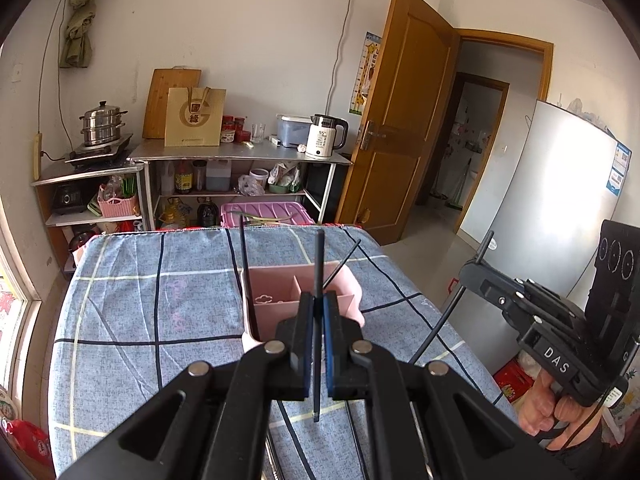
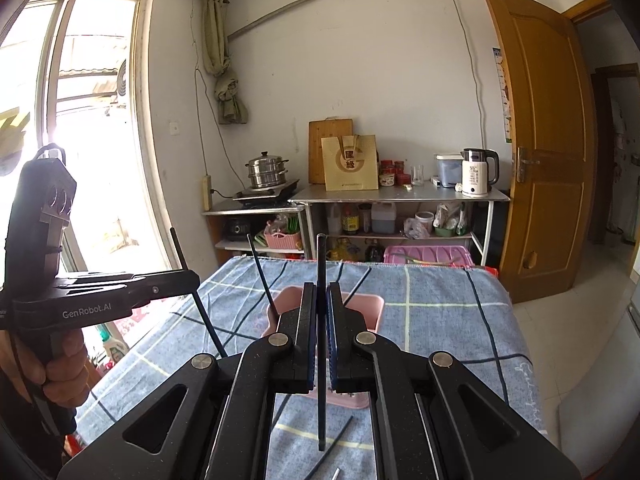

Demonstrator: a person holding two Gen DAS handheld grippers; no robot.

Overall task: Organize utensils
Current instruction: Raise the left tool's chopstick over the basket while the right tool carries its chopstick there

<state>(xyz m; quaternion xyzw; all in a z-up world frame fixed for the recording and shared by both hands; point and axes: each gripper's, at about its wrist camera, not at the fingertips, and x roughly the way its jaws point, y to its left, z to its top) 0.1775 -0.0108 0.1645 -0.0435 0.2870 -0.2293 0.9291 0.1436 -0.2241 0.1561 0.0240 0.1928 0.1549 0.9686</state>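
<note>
A pink divided utensil holder (image 1: 280, 300) stands on the blue checked tablecloth (image 1: 140, 308); it also shows in the right wrist view (image 2: 370, 306). Two black chopsticks (image 1: 245, 264) lean in it. My left gripper (image 1: 318, 304) is shut on a black chopstick (image 1: 319, 264), held upright just in front of the holder. My right gripper (image 2: 321, 294) is shut on another black chopstick (image 2: 321, 264), upright over the holder's near side. The right gripper shows at the right edge of the left view (image 1: 480, 260), the left gripper at the left of the right view (image 2: 184, 268).
A loose black chopstick (image 2: 332, 450) and a metal utensil tip (image 2: 337, 473) lie on the cloth near me. Shelves with a kettle (image 1: 324, 136), a steamer pot (image 1: 100, 124) and a pink bin (image 1: 264, 213) stand behind the table. A fridge (image 1: 560, 208) stands right.
</note>
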